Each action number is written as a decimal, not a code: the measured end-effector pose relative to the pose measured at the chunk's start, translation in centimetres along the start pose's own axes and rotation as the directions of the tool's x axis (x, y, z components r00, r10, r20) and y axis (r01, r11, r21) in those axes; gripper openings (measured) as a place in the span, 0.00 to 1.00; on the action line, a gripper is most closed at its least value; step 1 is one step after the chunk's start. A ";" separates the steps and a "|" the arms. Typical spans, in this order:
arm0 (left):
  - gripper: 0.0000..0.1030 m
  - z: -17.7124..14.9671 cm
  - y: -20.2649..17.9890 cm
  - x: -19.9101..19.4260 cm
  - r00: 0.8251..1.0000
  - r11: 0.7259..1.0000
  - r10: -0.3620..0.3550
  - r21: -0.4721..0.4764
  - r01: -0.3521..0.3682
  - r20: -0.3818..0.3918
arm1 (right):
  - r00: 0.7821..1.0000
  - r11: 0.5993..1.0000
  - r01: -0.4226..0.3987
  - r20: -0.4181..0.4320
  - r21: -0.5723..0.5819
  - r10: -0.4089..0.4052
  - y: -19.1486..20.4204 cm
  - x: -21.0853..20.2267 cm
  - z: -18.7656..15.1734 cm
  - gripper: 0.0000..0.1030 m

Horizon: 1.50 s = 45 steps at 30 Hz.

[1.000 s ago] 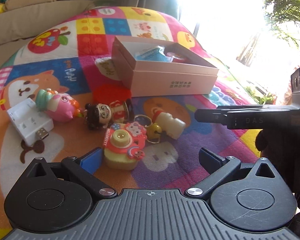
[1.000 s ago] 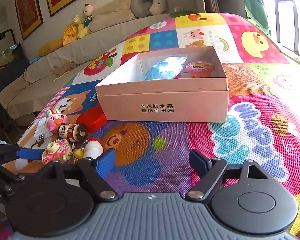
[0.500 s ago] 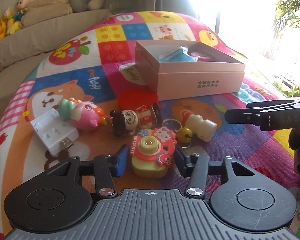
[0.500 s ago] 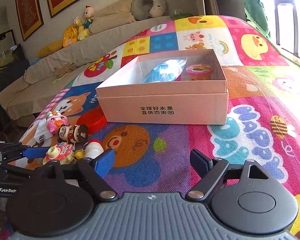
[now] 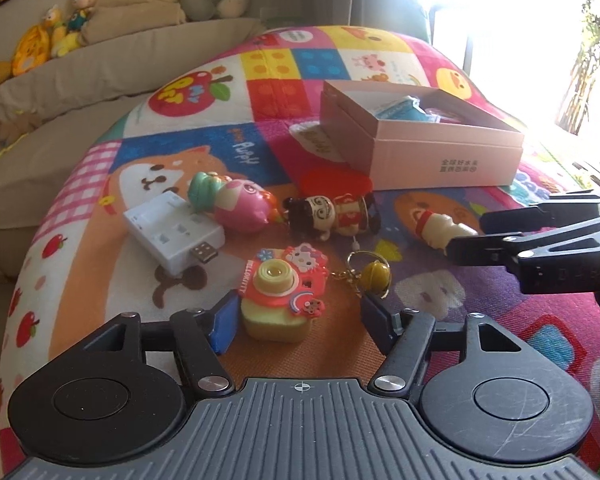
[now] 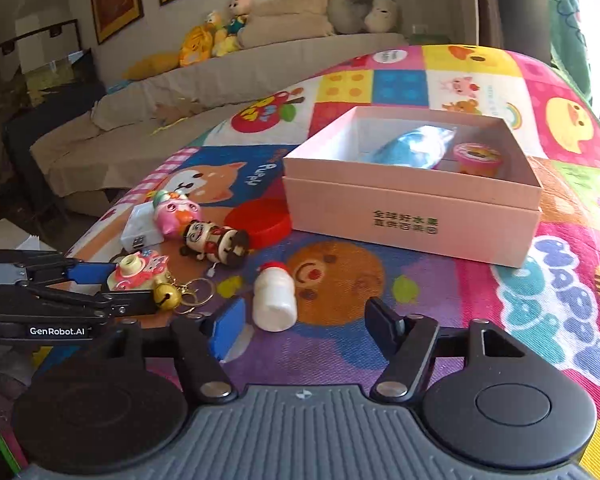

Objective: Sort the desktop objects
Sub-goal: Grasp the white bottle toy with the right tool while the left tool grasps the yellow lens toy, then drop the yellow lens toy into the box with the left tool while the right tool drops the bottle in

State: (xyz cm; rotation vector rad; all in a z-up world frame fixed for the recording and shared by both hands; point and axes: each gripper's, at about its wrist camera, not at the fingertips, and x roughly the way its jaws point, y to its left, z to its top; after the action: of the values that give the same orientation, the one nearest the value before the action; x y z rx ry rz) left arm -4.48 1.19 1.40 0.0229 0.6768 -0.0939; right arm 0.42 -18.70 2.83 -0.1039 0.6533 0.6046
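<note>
Straddling the camera toy (image 5: 281, 297) near the box (image 5: 440, 148), left tongs (image 5: 296, 316) have just reopened, pads clear; right tongs (image 6: 298, 326), narrowing, flank the bottle (image 6: 274, 298) ungripped; closing off-centre risks tipping either.

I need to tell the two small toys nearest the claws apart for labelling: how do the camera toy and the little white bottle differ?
The camera toy is pink and yellow with a cartoon cat on top; the bottle is plain white with a red cap. The camera toy stands upright; the bottle lies on its side. The camera toy sits between the left claw's fingers, the bottle just ahead of the right claw. Both rest on the colourful mat, outside the pink box.
</note>
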 end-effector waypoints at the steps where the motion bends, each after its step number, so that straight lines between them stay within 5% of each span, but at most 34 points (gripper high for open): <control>1: 0.69 0.0 -0.1 0.0 1.000 1.000 -0.012 0.001 0.012 -0.001 | 1.000 1.000 0.012 -0.006 -0.024 -0.013 0.6 0.6 0.3 0.51; 8: 0.68 0.8 0.0 1.1 1.000 1.000 0.023 -0.016 -0.024 -0.011 | 0.998 0.999 0.029 -0.062 -0.046 -0.031 0.8 2.4 1.3 0.25; 14: 0.53 0.7 -0.6 0.6 1.000 0.999 0.020 0.030 -0.019 -0.011 | 0.998 0.999 0.024 -0.057 -0.045 -0.026 0.3 -0.8 0.7 0.25; 18: 0.53 0.1 -0.9 -0.6 1.000 1.000 -0.007 0.023 0.007 -0.009 | 0.997 0.998 0.061 -0.036 -0.030 -0.062 -0.9 -3.8 -0.1 0.25; 26: 0.55 0.0 -0.2 -0.3 0.999 0.998 0.052 0.028 -0.052 -0.015 | 0.994 0.995 0.082 -0.077 0.055 -0.078 -2.1 -4.1 -2.4 0.25; 35: 0.48 0.4 -0.1 0.0 0.999 0.998 0.046 0.045 -0.046 0.000 | 0.992 0.994 0.103 -0.073 -0.032 -0.105 -0.6 -3.3 -2.6 0.25; 41: 0.47 2.4 -1.5 -4.3 0.995 0.987 0.002 0.160 -0.019 0.103 | 0.992 0.997 0.066 -0.104 -0.025 -0.069 -1.6 -5.4 -1.6 0.25; 43: 0.47 5.5 -2.5 -6.5 0.975 0.972 -0.008 0.232 -0.045 0.221 | 0.996 0.997 0.077 -0.042 -0.028 -0.078 -2.4 -7.6 0.8 0.25; 45: 0.48 9.2 -3.4 -7.8 0.937 0.956 -0.026 0.282 -0.078 0.349 | 0.993 0.995 0.098 0.065 -0.029 -0.096 -3.3 -10.4 4.3 0.25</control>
State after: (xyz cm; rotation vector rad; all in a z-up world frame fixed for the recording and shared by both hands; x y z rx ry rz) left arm -5.17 -2.03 13.48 0.2941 0.3001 -0.1676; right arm -1.93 -25.34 12.16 -0.1445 0.5736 0.5230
